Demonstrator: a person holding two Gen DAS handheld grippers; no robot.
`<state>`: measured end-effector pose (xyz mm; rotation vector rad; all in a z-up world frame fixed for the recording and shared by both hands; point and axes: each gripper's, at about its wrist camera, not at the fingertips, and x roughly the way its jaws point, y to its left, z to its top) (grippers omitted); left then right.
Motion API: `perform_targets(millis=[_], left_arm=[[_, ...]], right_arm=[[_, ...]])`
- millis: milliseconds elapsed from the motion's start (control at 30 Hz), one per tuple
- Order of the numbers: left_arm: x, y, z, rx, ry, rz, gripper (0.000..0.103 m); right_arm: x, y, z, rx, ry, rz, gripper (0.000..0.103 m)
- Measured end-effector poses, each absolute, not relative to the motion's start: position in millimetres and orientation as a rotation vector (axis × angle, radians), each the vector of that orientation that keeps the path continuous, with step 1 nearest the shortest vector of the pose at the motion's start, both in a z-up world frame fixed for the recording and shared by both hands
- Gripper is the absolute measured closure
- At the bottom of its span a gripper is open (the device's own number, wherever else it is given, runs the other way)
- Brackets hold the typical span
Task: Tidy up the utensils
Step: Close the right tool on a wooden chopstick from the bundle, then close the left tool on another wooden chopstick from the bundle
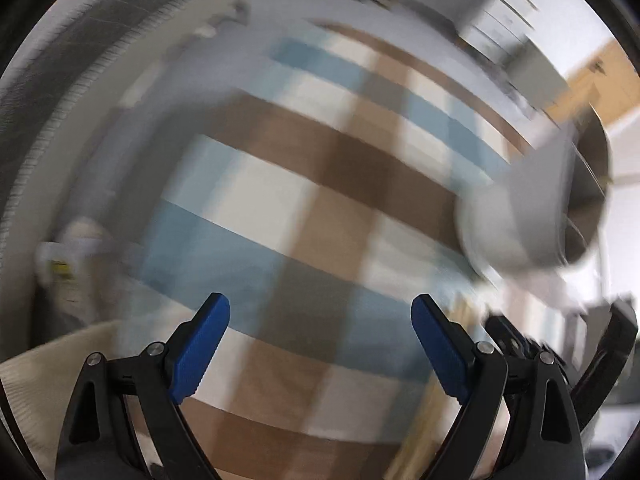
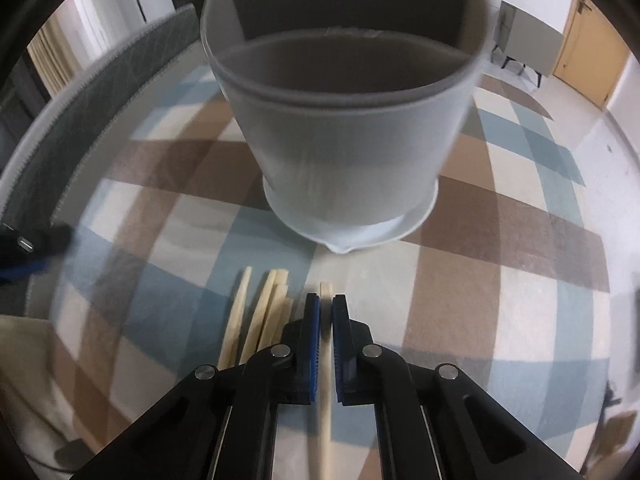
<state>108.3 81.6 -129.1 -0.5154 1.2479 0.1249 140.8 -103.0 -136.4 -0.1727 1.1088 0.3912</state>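
Nearest the right wrist camera, the right gripper [image 2: 326, 308] has its blue-padded black jaws drawn almost together around a pale wooden chopstick [image 2: 326, 420] that runs straight down the narrow gap between the pads, its tip poking out just past the fingertips. The grip looks firm and sits along the stick's length, probably so the stick stays in line with the fingers and can be tipped end-first into a container. Just to the left, several more pale wooden chopsticks [image 2: 260, 312] lie roughly parallel on the blue, brown and cream checked tablecloth [image 2: 520, 240], apparently waiting their turn. Beyond them, close ahead of the fingertips, stands the translucent white plastic utensil holder [image 2: 340, 140] on its drip saucer; a divider splits its inside into compartments, and it looks like the intended destination.

In the left wrist view, heavily blurred by motion, the left gripper [image 1: 320, 320] has its blue pads spread wide with nothing between them, hovering over the same checked cloth. The holder shows as a smeared white shape at the right edge, well apart from these fingers. This hand seems merely to be keeping clear.
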Motion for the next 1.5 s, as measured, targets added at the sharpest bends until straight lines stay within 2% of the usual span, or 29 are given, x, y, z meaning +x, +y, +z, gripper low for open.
perform_targets(millis=[233,367,533,633,833,933,1033,1100,1167,1300,1500], left_arm=[[112.6,31.8,-146.4,-0.385,1.292,-0.03,0.015],[112.6,13.9,-148.2,-0.342,1.288,-0.085,0.023],[111.9,2.4,-150.7,-0.326,1.277,-0.108,0.024],[113.7,-3.7,-153.3,-0.308,1.281,-0.122,0.031],[119.9,-10.8,-158.3,-0.299,1.291,-0.117,0.036],[122.5,-16.8,-157.1,-0.248,1.284,-0.106,0.045],[125.8,-20.6,-156.6,-0.205,1.277,-0.086,0.06],[128.4,-19.2,-156.2,-0.216,1.277,-0.09,0.081],[130.6,-15.6,-157.3,-0.251,1.286,-0.105,0.091],[134.1,-14.3,-158.4,-0.258,1.275,-0.115,0.099],[141.9,-13.4,-158.5,-0.245,1.251,-0.097,0.103]], right_arm=[[124.7,-164.4,-92.3,0.108,1.001,0.407,0.098],[126.5,-194.7,-86.7,0.324,1.004,0.427,0.098],[119.2,-200.5,-79.7,0.355,0.981,0.439,0.098],[111.6,-208.7,-72.1,0.389,0.953,0.447,0.098],[111.0,-225.9,-63.5,0.488,0.908,0.449,0.098],[111.2,-227.4,-63.6,0.483,0.908,0.432,0.098],[112.6,-226.6,-64.6,0.476,0.911,0.427,0.098],[113.6,-224.9,-65.3,0.467,0.912,0.425,0.098],[114.3,-221.6,-66.2,0.455,0.915,0.424,0.098],[115.7,-216.0,-68.8,0.427,0.918,0.424,0.098],[116.1,-213.8,-70.7,0.416,0.922,0.415,0.098]])
